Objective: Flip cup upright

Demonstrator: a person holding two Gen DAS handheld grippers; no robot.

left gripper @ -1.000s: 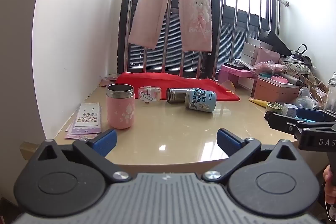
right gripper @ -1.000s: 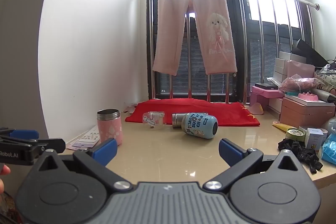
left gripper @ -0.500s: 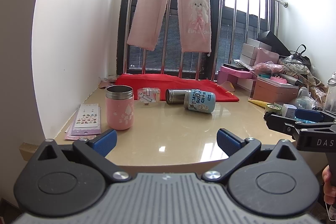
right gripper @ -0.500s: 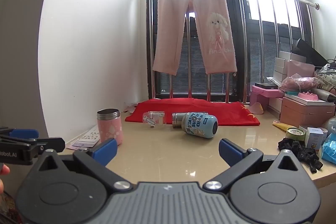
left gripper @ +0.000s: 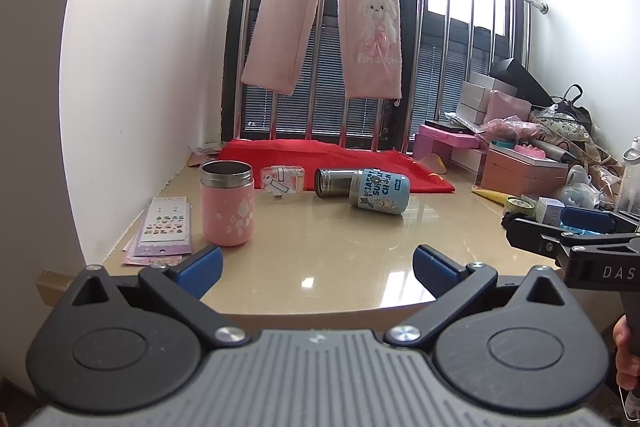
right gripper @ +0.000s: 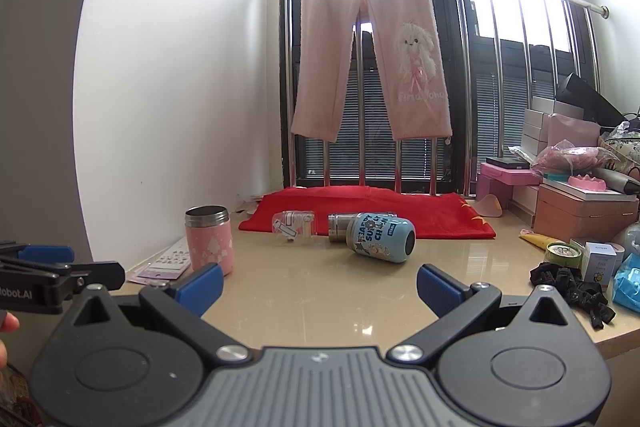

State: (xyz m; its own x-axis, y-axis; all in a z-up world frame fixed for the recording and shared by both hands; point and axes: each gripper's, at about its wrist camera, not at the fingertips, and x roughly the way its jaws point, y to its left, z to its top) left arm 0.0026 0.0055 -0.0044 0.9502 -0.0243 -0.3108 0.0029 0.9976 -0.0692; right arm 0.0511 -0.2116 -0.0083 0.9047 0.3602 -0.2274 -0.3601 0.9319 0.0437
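Observation:
A light blue cup [left gripper: 378,191] with a steel neck lies on its side on the beige table [left gripper: 320,247], in front of a red cloth; it also shows in the right wrist view [right gripper: 380,237]. A pink cup [left gripper: 227,203] stands upright at the left, also seen in the right wrist view [right gripper: 209,239]. My left gripper [left gripper: 316,267] is open and empty at the table's near edge, well short of both cups. My right gripper [right gripper: 320,285] is open and empty, also at the near edge.
A sticker sheet [left gripper: 166,227] lies by the left wall. A small clear packet [left gripper: 282,179] lies beside the blue cup. A red cloth [left gripper: 336,163] lies at the back. Boxes and clutter [left gripper: 520,167] fill the right side. Black hair ties [right gripper: 572,287] lie at front right.
The left wrist view has shifted very slightly; the cups have not moved. Both grippers stay open.

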